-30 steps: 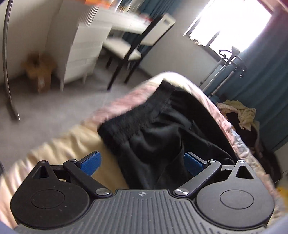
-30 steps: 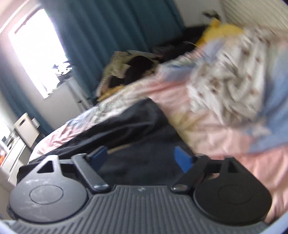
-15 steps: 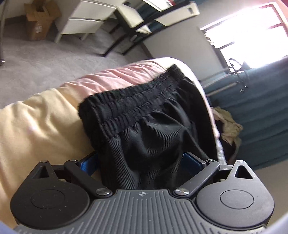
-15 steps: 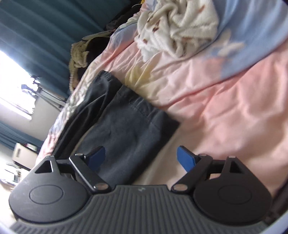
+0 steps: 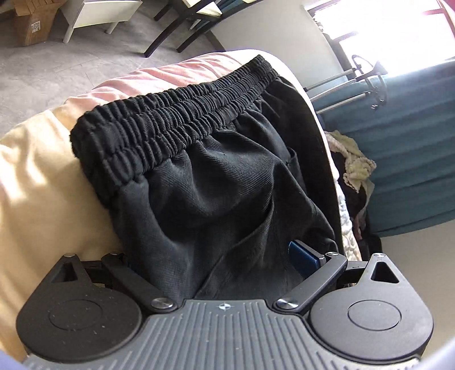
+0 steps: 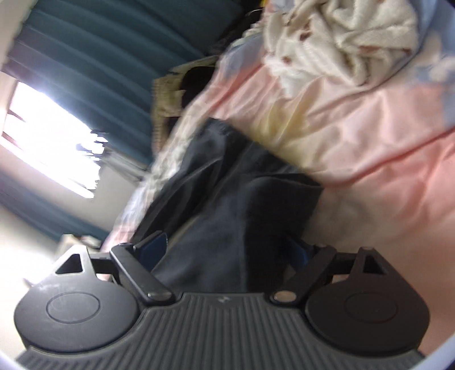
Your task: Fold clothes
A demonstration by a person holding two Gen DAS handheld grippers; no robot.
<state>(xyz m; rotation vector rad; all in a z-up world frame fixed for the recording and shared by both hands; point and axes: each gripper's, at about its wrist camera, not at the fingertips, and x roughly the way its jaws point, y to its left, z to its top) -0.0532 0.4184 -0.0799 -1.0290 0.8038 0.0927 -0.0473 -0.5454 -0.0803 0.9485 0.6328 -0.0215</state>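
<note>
Item count: one pair of black trousers [image 5: 216, 182] at centre of the left wrist view; one bedspread [image 5: 37, 182] at 9 o'clock; one cardboard box [image 5: 31, 25] at 11 o'clock; one curtain [image 5: 412, 148] at 3 o'clock. Right wrist view: one cream blanket [image 6: 341, 39] at 1 o'clock; one window [image 6: 48, 136] at 9 o'clock.

Trousers [image 5: 221, 182] are laid on the bed [image 5: 42, 176], waistband [image 5: 170, 113] toward the foot edge. A crumpled blanket [image 6: 341, 39] is placed beyond the leg ends; a chair [image 5: 182, 25] is stood on the floor behind.
</note>
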